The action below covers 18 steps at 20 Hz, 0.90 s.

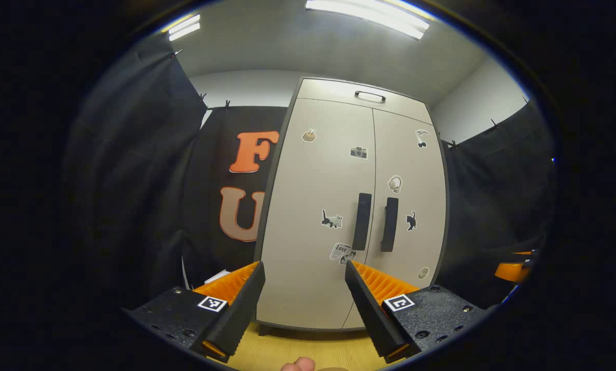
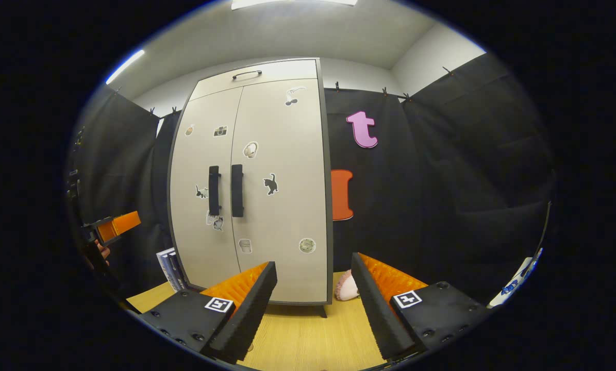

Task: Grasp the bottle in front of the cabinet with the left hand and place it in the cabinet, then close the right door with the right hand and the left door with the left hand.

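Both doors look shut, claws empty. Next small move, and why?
Probably none beyond easing both back: the cabinet's left door and right door sit flush, handles side by side, and the left claw and right claw are open and empty. No bottle stands in front.

Both views are evenly and fairly brightly lit from above by ceiling strip lights (image 1: 367, 18), which blow out to pure white. The pale cabinet (image 1: 338, 206) takes soft, flat light with no glare; a thin shadow lies under its base on the wooden floor (image 2: 308, 335). The black cloth (image 2: 467, 170) swallows light and shows only faint folds. Fisheye distortion bows the cabinet's straight edges and darkens and smears the rim of each view. The centre is sharp: stickers and handles read clearly.
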Each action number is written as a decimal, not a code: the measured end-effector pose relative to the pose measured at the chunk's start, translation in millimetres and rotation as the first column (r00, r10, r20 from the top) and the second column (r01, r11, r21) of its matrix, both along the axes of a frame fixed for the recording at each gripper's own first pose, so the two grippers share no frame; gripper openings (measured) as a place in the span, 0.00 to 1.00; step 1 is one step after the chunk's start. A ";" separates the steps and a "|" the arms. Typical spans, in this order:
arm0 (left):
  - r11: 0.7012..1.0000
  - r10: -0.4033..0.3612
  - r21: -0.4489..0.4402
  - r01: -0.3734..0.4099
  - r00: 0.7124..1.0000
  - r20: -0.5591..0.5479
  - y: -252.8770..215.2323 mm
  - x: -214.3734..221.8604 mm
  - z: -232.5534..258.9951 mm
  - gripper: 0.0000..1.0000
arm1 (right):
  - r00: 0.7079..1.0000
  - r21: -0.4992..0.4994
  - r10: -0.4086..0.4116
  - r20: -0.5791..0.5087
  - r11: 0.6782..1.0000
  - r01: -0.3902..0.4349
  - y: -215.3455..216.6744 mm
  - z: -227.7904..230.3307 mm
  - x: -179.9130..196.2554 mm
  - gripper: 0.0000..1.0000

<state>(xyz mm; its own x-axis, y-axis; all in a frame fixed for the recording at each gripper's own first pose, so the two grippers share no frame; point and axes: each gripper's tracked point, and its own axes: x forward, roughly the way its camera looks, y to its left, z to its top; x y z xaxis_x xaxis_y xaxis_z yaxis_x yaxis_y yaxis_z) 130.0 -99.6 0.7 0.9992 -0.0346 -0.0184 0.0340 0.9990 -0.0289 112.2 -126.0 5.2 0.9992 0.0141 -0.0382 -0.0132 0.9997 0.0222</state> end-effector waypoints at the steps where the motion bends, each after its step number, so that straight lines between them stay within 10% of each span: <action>1: 1.000 0.008 0.008 -0.008 1.000 0.002 2.6 -8.6 -0.5 0.95 | 1.000 0.007 0.011 -0.003 1.000 -0.011 4.0 -3.3 -0.3 0.97; 18: 1.000 0.017 -0.019 -0.017 1.000 -0.024 -3.5 -32.2 -8.4 0.96 | 0.999 0.043 0.049 -0.010 0.998 -0.049 20.3 -1.6 -6.7 0.89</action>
<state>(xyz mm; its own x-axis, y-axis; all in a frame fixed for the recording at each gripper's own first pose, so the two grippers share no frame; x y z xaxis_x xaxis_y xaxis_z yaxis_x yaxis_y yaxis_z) 97.8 -103.1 -7.6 0.9989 -0.0184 -0.0420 0.0163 0.9987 -0.0490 105.5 -105.7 3.6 0.9967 0.0649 -0.0480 -0.0617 0.9959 0.0655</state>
